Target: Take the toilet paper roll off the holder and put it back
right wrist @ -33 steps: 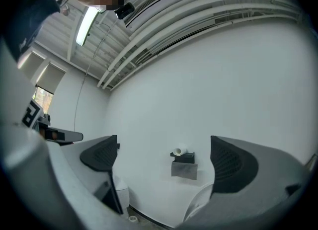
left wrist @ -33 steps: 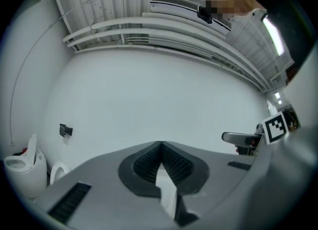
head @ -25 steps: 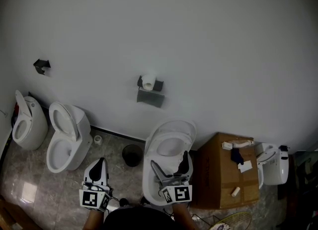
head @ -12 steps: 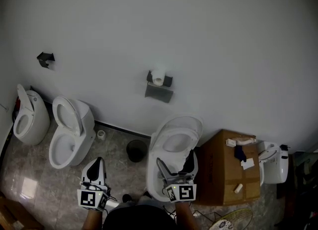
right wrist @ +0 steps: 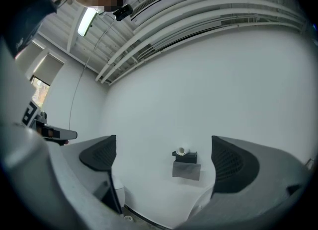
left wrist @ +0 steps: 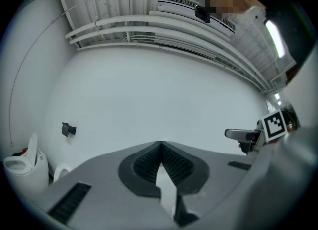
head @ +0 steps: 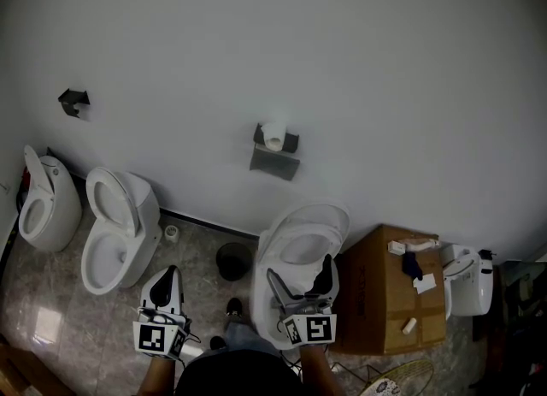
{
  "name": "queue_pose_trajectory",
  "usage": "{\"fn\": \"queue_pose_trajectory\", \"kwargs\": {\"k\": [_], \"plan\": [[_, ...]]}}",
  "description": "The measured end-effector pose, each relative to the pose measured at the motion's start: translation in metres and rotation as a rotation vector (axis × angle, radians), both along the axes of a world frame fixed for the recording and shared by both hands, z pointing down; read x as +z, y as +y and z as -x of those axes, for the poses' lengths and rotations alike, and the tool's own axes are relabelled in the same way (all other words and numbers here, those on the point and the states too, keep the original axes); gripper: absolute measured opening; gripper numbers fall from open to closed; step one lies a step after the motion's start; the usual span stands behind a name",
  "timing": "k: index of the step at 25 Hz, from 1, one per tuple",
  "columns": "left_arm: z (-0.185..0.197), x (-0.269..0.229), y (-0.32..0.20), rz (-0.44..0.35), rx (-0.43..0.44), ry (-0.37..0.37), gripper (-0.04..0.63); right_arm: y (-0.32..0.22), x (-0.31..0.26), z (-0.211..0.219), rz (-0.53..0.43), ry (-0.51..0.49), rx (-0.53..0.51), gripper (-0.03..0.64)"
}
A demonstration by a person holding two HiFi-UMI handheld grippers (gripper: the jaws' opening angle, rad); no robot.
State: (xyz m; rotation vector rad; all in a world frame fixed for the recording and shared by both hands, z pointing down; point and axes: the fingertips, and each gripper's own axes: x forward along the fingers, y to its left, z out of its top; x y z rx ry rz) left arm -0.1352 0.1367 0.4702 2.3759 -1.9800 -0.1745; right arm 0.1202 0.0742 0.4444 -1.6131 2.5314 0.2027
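Note:
A white toilet paper roll (head: 274, 135) sits on a dark wall holder (head: 277, 139) with a grey sheet (head: 274, 163) hanging below it. The right gripper view shows the roll (right wrist: 182, 150) far off, on its holder (right wrist: 185, 155), between the wide-apart jaws. My right gripper (head: 299, 281) is open and held low above a white toilet (head: 301, 245), well short of the wall. My left gripper (head: 168, 287) is shut with nothing in it, low at the left over the floor.
Two more toilets (head: 115, 232) (head: 47, 210) stand along the wall at left. A dark round bin (head: 232, 261) sits on the floor. A cardboard box (head: 389, 300) with small items is at right. Another dark bracket (head: 73, 100) is on the wall far left.
The head view has shifted, so the holder and roll now sit slightly further right and higher than a second ago. Both grippers stay low in much the same pose.

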Motion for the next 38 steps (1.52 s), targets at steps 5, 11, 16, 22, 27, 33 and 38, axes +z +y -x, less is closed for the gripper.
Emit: {"fn": "queue_pose_trajectory", "kwargs": {"k": [5, 11, 16, 22, 27, 33, 38], "plan": [[0.009, 0.015, -0.028, -0.051, -0.002, -0.014, 0.003, -0.027, 0.004, 0.002, -0.001, -0.006, 0.01, 0.572], [0.004, 0.008, -0.076, -0.025, 0.029, -0.007, 0.003, -0.075, 0.003, 0.005, -0.01, -0.023, 0.025, 0.572], [0.012, 0.023, -0.124, -0.075, 0.034, -0.038, 0.003, -0.123, 0.001, 0.008, -0.013, -0.022, 0.038, 0.572], [0.012, 0.015, -0.176, -0.042, 0.046, -0.013, 0.003, -0.175, 0.004, 0.008, -0.002, -0.016, 0.062, 0.572], [0.008, 0.007, -0.211, -0.031, 0.061, -0.009, 0.003, -0.206, 0.001, 0.006, -0.006, -0.024, 0.076, 0.572], [-0.01, -0.016, -0.252, -0.047, 0.095, 0.0, 0.003, -0.235, -0.003, 0.002, -0.008, -0.032, 0.084, 0.572], [-0.014, -0.003, -0.278, -0.042, 0.105, -0.013, 0.003, -0.257, -0.003, 0.002, -0.005, -0.043, 0.084, 0.572]]}}
